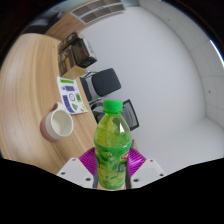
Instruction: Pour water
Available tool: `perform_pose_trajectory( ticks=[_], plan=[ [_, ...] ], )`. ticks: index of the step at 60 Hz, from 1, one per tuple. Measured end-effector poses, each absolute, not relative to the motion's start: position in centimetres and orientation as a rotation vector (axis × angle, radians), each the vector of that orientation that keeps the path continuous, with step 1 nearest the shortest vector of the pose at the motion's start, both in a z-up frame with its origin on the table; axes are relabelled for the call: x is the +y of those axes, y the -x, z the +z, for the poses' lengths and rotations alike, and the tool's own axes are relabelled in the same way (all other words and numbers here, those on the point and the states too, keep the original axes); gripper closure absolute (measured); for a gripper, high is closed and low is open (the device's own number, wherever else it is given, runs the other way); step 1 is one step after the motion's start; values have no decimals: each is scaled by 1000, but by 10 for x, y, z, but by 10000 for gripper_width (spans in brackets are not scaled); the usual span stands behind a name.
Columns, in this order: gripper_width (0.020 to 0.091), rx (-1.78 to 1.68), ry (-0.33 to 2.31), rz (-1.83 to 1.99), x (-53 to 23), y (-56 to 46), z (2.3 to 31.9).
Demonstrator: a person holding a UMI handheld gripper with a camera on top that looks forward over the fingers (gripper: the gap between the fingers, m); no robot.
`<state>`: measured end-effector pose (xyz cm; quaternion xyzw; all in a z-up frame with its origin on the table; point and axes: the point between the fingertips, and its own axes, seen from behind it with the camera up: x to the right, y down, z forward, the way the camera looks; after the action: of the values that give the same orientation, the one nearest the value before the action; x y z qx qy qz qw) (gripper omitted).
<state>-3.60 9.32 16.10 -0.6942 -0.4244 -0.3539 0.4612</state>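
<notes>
Bottle (113,143) of clear green plastic, with a green screw cap on top and a red-and-green label around its middle, stands upright between the two fingers of the tongs (113,165). The purple pads (92,160) sit against either side of the label, and no gap shows between pad and plastic, so the tongs appear pinched on the bottle at about its waist, spread only as wide as the bottle itself. The lower part of the bottle is hidden behind the white finger bodies, so I cannot tell whether its base rests on anything.

Beyond the bottle and off to its left, a white cup (57,124) lies or tilts with its open mouth facing the tongs, on the pale wooden bench (35,80), near the curved edge of the bench. Further along that same edge lies a booklet (70,96) with a green and blue cover, flat on the wood, apart from the cup. Past the bench edge stand two dark office chairs (103,84), one behind the other, on a light floor, with another chair (78,45) further back beside the bench.
</notes>
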Motion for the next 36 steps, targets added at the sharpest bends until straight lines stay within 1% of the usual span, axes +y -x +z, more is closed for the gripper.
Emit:
perform_pose_trajectory(
  ticks=[7, 12, 21, 36],
  plan=[
    [732, -725, 1787, -501, 89, 32, 179],
    [733, -520, 1830, -280, 92, 18, 178],
    [736, -275, 1831, -83, 96, -16, 157],
    [734, -140, 1817, 85, 116, -32, 105]
  ],
)
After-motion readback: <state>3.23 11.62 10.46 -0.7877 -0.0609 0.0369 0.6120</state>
